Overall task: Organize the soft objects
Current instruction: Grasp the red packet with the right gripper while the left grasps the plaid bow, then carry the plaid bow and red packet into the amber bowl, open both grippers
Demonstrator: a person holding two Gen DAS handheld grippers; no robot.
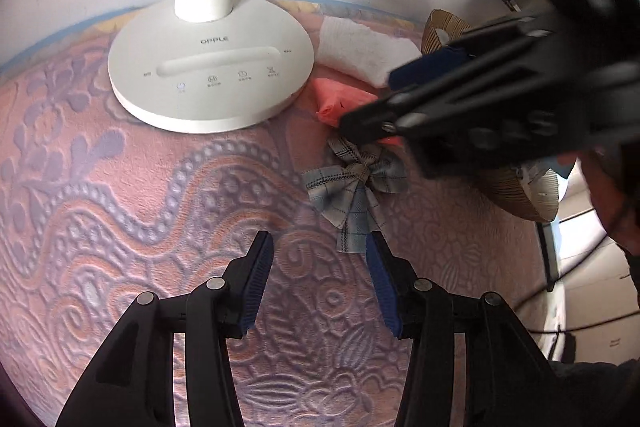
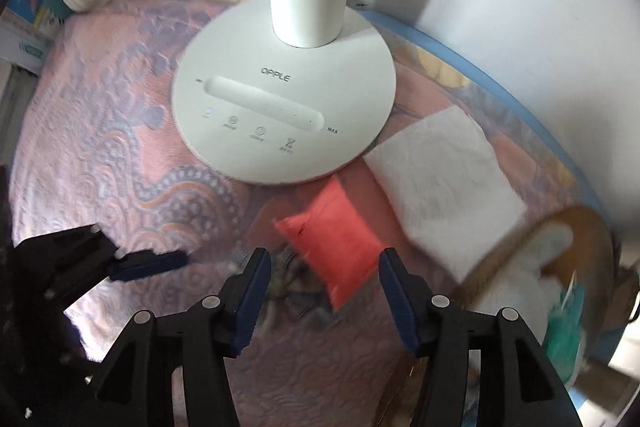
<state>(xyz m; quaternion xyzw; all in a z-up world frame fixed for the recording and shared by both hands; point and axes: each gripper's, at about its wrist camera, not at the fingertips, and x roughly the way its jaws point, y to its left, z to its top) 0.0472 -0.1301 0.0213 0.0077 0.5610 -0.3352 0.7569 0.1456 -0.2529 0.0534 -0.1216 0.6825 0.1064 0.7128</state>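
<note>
Both tongs stand part-open and hold nothing: the right tongs (image 2: 322, 259) hang over the coral pouch (image 2: 336, 247), the left tongs (image 1: 320, 247) just short of the plaid bow (image 1: 356, 187). These and the white cloth (image 2: 444, 195) still lie loose on the counter (image 1: 120, 227), while the woven basket (image 2: 588, 227) beside them already holds a few soft pieces, so most sorting looks undone. The lamp base (image 2: 284, 115) crowds the cloth and pouch.

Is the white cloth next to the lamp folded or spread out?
Folded: the white cloth lies as a thick, neat square pad beside the lamp base, flat on the patterned cover.

White desk lamp base (image 1: 211, 67) on embossed pink bedspread (image 1: 120, 227).
</note>
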